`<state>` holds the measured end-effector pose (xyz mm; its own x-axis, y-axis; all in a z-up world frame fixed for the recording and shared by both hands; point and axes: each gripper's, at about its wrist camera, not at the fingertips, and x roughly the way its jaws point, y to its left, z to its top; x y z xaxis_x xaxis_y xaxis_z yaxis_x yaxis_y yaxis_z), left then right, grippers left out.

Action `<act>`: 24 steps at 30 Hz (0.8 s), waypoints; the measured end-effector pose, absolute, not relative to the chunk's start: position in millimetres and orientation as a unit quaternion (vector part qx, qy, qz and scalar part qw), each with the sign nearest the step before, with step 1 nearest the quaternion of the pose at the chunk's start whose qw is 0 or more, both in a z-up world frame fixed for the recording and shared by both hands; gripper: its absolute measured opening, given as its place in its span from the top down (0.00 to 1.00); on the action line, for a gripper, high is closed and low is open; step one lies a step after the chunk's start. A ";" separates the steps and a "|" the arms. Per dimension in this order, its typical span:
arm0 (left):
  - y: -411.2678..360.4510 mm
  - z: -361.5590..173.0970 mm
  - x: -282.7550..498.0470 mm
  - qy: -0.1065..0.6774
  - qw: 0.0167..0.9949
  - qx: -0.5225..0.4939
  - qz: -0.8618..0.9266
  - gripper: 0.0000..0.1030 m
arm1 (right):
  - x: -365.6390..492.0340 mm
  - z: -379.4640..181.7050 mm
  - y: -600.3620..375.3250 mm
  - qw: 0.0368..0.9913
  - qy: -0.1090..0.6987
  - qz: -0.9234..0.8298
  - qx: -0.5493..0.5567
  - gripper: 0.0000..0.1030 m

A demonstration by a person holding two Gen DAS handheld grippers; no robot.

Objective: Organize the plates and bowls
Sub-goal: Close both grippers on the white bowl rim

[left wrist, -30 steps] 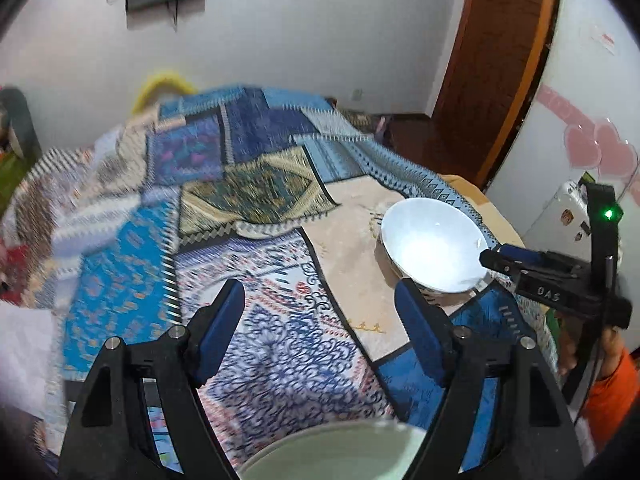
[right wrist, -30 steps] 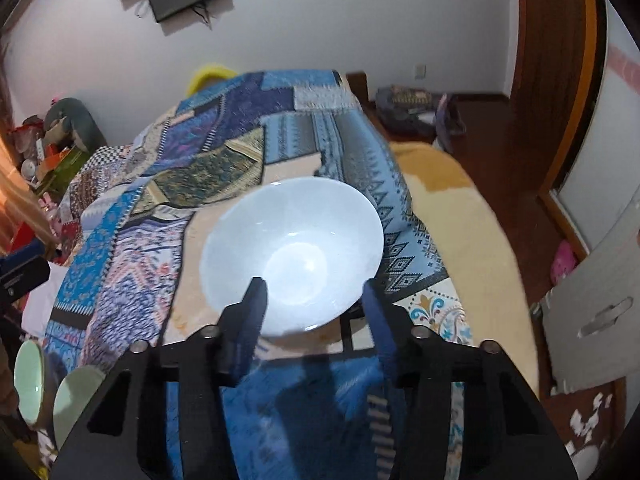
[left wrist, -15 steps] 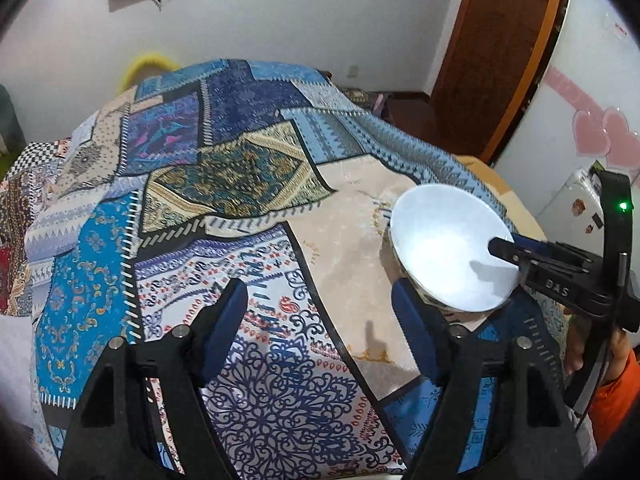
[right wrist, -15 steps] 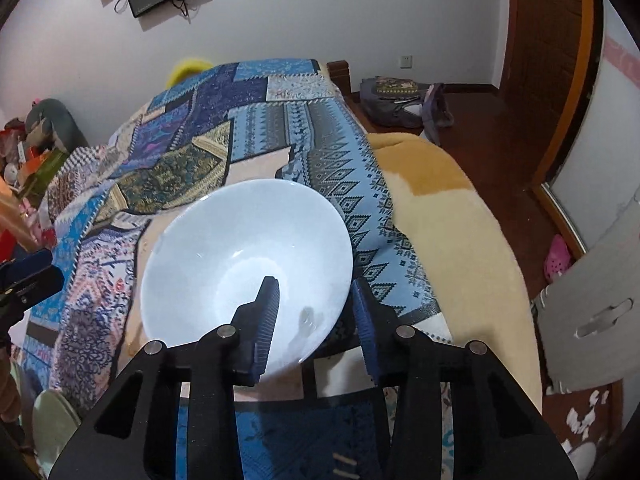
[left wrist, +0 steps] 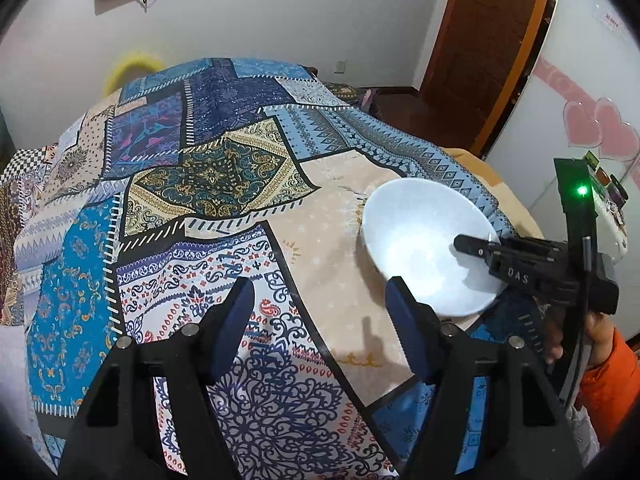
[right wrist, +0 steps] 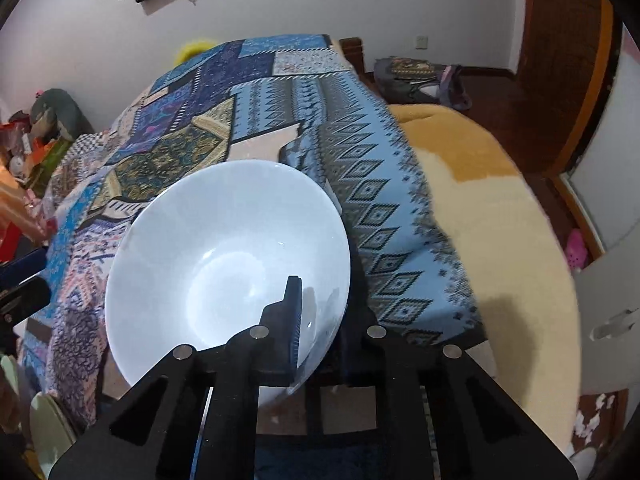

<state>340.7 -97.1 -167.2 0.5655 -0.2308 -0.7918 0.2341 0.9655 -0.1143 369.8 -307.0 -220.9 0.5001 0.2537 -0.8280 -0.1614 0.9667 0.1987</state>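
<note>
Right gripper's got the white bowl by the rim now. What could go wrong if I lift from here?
1. The right gripper pinches only the near rim of the white bowl; the smooth, deep bowl could tip or slip out.
2. The bowl sits on a soft patchwork cloth near its edge, so a drop could roll off.

White walls (left wrist: 248, 12), brown wooden door (left wrist: 488, 40), patchwork-covered bed (left wrist: 208, 184), dark wooden floor (right wrist: 500, 96)

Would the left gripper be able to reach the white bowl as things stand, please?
Probably yes. The left gripper hangs over the patterned cloth with nothing between its closing jaws, and the white bowl lies just right of it, but the right gripper is already shut on the rim.
</note>
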 end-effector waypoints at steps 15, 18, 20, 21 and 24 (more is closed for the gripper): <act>-101.2 -196.5 347.5 0.510 0.849 -0.005 -0.136 0.49 | 335.6 -218.8 -265.8 0.852 0.480 0.206 0.007 0.86; -102.6 -204.4 345.0 0.526 0.840 0.003 -0.136 0.49 | 328.7 -218.9 -262.3 0.850 0.480 0.216 0.006 0.86; -104.5 -208.2 343.4 0.536 0.832 0.007 -0.143 0.49 | 325.6 -219.5 -260.5 0.849 0.481 0.219 0.005 0.86; -105.8 -210.1 341.9 0.541 0.828 0.010 -0.147 0.51 | 324.1 -219.3 -259.7 0.849 0.481 0.219 0.005 0.86; -108.4 -216.8 336.5 0.560 0.814 0.017 -0.154 0.57 | 321.7 -220.5 -259.1 0.848 0.482 0.220 0.006 0.86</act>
